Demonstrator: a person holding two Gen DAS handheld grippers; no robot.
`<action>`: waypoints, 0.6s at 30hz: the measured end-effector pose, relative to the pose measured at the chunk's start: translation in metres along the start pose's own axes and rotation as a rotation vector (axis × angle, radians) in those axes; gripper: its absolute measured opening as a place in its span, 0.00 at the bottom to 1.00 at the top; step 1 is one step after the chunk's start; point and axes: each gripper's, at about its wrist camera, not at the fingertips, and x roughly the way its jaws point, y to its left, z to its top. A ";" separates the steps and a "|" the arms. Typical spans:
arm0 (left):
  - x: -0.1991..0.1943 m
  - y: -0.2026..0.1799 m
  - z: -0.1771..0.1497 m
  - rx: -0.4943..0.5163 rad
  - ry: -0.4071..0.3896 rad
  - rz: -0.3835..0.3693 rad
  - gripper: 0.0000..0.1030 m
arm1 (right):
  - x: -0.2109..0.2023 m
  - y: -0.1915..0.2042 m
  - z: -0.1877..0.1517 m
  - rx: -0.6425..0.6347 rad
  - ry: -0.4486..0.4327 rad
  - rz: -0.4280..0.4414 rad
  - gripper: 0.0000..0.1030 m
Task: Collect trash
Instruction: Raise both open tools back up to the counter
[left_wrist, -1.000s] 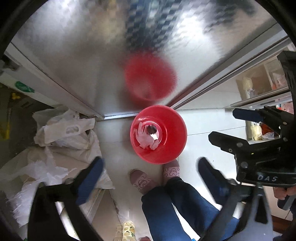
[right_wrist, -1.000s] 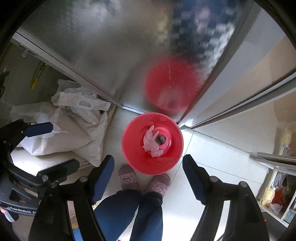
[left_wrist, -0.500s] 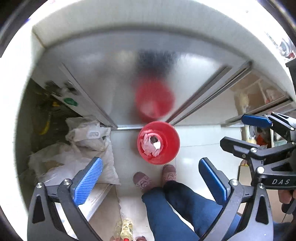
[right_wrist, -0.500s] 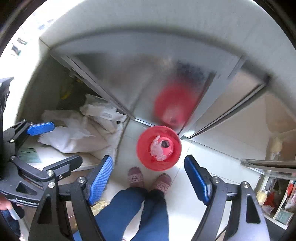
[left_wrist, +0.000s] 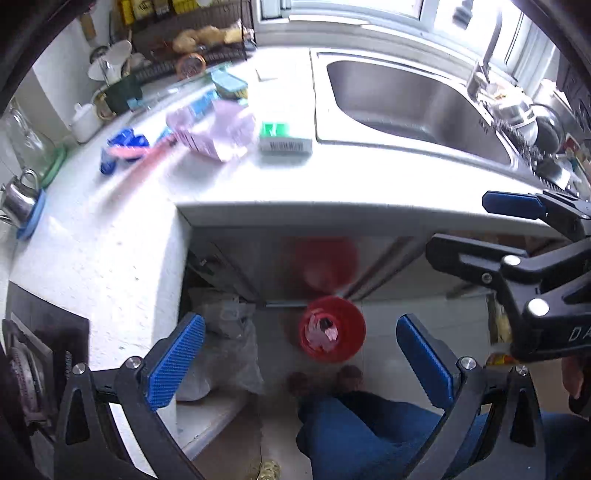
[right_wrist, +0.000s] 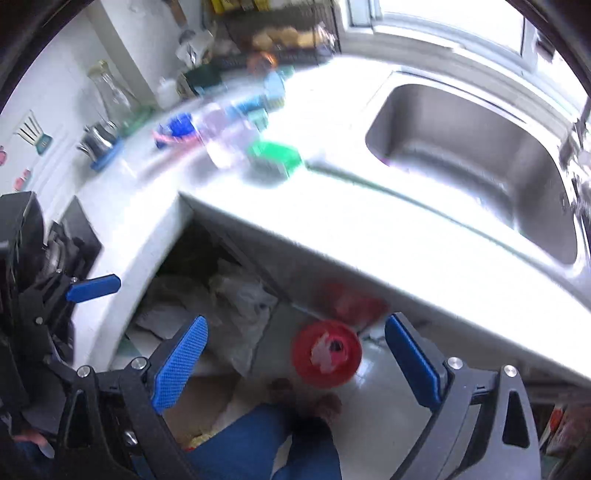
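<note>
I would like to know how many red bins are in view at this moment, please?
1. The red bin stands on the floor by the person's feet, below the counter; the red shape on the cabinet door is its reflection.

Layout: counter above, bin on the floor below.

The bin (left_wrist: 331, 328) stands on the floor before the cabinet front, trash (left_wrist: 320, 329) inside it. Bags (left_wrist: 225, 343) lie to its left. On the counter (left_wrist: 110, 236), a box (left_wrist: 284, 138) sits just left of the sink (left_wrist: 417, 103).

Steel sink (left_wrist: 417, 107) set in the white counter (left_wrist: 110, 236), small metal jug (left_wrist: 20, 197) at left, maybe a teapot.
</note>
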 end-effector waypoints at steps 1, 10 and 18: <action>-0.007 0.003 0.004 -0.011 -0.013 0.001 1.00 | -0.003 0.002 0.005 -0.010 -0.010 0.003 0.97; -0.036 0.036 0.053 -0.063 -0.087 0.070 1.00 | -0.019 0.017 0.047 -0.132 -0.070 0.015 0.99; -0.036 0.076 0.087 -0.088 -0.089 0.091 1.00 | -0.003 0.032 0.102 -0.176 -0.057 0.054 0.99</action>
